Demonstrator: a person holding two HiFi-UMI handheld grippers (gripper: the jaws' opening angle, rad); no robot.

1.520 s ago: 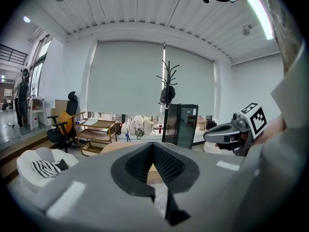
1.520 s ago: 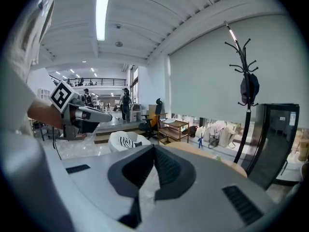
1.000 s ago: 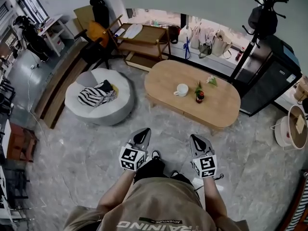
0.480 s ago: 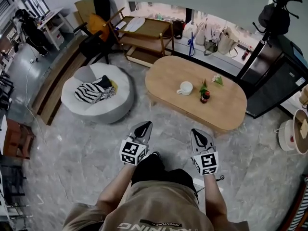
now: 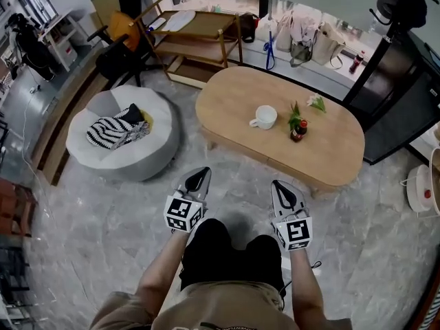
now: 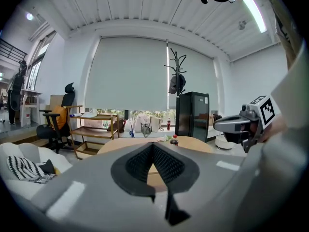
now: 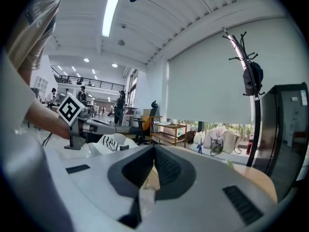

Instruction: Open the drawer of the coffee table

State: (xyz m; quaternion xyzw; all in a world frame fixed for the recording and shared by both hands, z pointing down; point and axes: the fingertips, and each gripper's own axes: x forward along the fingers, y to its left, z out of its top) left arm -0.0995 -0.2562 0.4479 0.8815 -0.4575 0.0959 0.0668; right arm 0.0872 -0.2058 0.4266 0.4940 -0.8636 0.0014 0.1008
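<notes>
The oval wooden coffee table (image 5: 330,150) stands ahead of me on the grey stone floor, and its near side panel (image 5: 265,158) faces me. I cannot make out a drawer handle. My left gripper (image 5: 202,174) is shut and empty, and it hovers over the floor short of the table's near left edge. My right gripper (image 5: 281,185) is also shut and empty, and its tip is close to the table's near rim. In the left gripper view the closed jaws (image 6: 152,145) point at the table top (image 6: 195,144). In the right gripper view the closed jaws (image 7: 154,149) point the same way.
A white cup (image 5: 263,117), a small red bottle (image 5: 298,130) and a flower sprig (image 5: 316,102) sit on the table. A round grey pouf (image 5: 148,153) with a striped cloth lies to the left. A wooden trolley (image 5: 196,36) and a black cabinet (image 5: 405,91) stand behind.
Both grippers have sunk lower and come nearer to the table's near side. The table fills more of the head view. Both pairs of jaws stay shut.
</notes>
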